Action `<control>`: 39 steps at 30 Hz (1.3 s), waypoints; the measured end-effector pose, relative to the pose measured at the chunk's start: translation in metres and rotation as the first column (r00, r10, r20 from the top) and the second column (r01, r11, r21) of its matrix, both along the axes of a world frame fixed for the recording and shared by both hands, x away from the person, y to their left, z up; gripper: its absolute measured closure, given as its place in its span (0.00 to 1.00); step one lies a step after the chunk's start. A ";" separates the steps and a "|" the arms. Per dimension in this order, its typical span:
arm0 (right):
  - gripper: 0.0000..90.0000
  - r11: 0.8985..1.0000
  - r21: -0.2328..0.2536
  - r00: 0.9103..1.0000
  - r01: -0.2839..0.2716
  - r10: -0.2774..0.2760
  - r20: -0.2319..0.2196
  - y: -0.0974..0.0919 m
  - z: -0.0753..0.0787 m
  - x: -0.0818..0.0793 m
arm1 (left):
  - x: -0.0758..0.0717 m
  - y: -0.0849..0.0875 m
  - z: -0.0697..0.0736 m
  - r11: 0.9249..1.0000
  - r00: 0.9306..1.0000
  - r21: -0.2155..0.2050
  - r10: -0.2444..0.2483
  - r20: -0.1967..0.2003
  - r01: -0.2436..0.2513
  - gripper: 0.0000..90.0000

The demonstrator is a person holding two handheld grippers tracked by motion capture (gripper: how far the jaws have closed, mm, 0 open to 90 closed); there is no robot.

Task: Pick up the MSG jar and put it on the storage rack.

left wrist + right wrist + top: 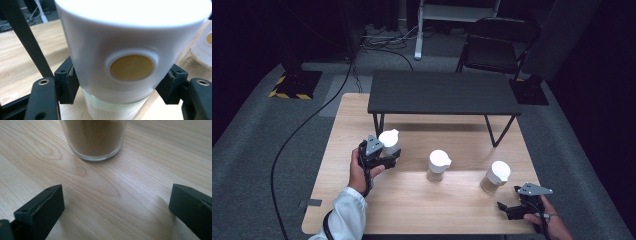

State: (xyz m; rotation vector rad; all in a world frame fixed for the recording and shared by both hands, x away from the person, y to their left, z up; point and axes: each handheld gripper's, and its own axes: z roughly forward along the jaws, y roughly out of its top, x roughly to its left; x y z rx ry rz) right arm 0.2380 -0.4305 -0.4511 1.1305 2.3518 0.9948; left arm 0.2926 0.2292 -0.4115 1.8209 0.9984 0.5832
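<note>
Your left gripper [388,156] is clamped on the white-lidded jar [389,142] at the left of the wooden table [412,210]; in the left gripper view the two black jaws press on opposite sides of that jar [130,50], just where the white lid meets the clear glass below it. Straight ahead of your tool, the lid's side faces the camera with a round tan spot [131,67] set in a shallow recess. Just beyond your left jaw stands a black leg [27,40] of the small dark bench [442,92], and past your right jaw the white lid of the middle jar [203,47] edges in. From above, that middle jar [438,166] sits well apart from your left gripper, toward the other hand, and the low bench spans the table's far half. Your right gripper [511,209] has its jaws wide apart with nothing between them; it sits near the table's front right corner. In the right gripper view bare wood [112,202] lies between the jaws, and the third jar [93,138], clear glass filled with brown powder, stands a little ahead of the tool, slightly toward its left jaw and not touching it. From above the same jar [495,177] shows a white lid.
</note>
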 end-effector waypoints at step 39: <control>0.00 1.000 -0.001 1.000 0.000 0.000 -0.001 0.000 0.000 0.000 | -0.004 -0.022 0.063 0.996 0.995 -0.081 -0.032 0.091 0.039 0.33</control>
